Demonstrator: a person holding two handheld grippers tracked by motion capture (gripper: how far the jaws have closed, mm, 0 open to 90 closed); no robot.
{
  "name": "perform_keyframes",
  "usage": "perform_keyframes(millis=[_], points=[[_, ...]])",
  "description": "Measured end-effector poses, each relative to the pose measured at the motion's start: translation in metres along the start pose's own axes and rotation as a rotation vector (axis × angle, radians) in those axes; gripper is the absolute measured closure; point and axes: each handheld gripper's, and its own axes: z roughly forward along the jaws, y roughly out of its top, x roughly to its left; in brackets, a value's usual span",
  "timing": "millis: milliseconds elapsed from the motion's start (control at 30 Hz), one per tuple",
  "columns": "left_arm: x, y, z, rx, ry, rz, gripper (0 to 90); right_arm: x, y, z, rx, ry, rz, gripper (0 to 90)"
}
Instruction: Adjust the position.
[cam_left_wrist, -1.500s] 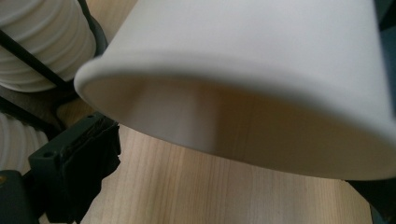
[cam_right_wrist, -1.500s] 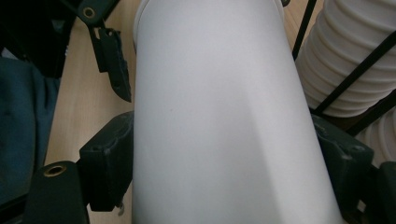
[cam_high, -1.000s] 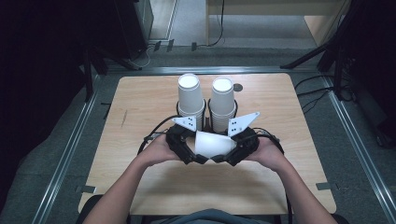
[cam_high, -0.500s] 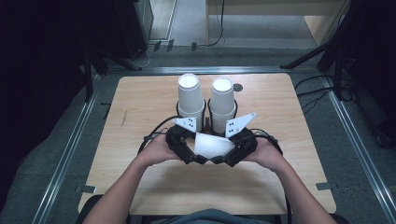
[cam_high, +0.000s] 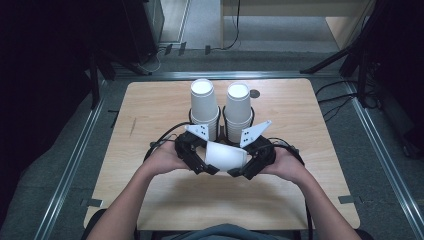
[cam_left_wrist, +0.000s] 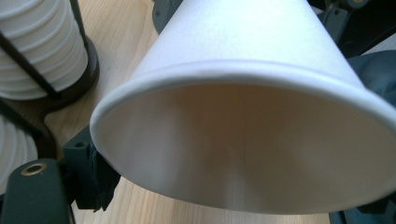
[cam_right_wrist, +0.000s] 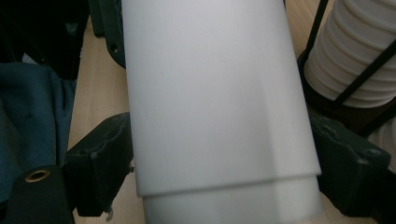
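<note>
A white paper cup (cam_high: 225, 156) lies on its side above the table, held between both grippers. Its open mouth points left and faces the camera in the left gripper view (cam_left_wrist: 243, 116). My left gripper (cam_high: 202, 162) is shut on the cup at the mouth end, with one jaw pressed against the rim. My right gripper (cam_high: 246, 167) is shut on the cup's body near its base. In the right gripper view the cup's wall (cam_right_wrist: 215, 93) sits between both black jaws. A faint step crosses the wall near the bottom of that view.
Two tall stacks of white cups (cam_high: 204, 107) (cam_high: 238, 110) stand upside down in black wire holders just beyond the grippers. The ribbed rims of one stack (cam_left_wrist: 42, 46) (cam_right_wrist: 359, 51) are close by. The wooden table (cam_high: 150, 110) has bare room left, right and in front.
</note>
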Motion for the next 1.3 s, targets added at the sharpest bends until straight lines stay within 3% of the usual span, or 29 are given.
perform_keyframes(millis=[467,800,1167,1300], points=[[0.007,0.005,0.002,0.142,0.048,0.018,10.4,-0.004,-0.004,0.007,0.055,-0.055,0.003,13.8],[0.008,0.012,0.010,0.275,0.092,0.041,10.4,-0.006,-0.007,0.013,0.078,-0.054,0.009,13.8],[0.011,0.015,0.027,0.355,0.079,0.031,10.3,-0.009,-0.008,0.028,0.099,-0.060,0.002,13.9],[0.011,0.014,0.036,0.360,0.062,0.029,10.3,-0.008,-0.008,0.034,0.113,-0.052,-0.009,14.0]])
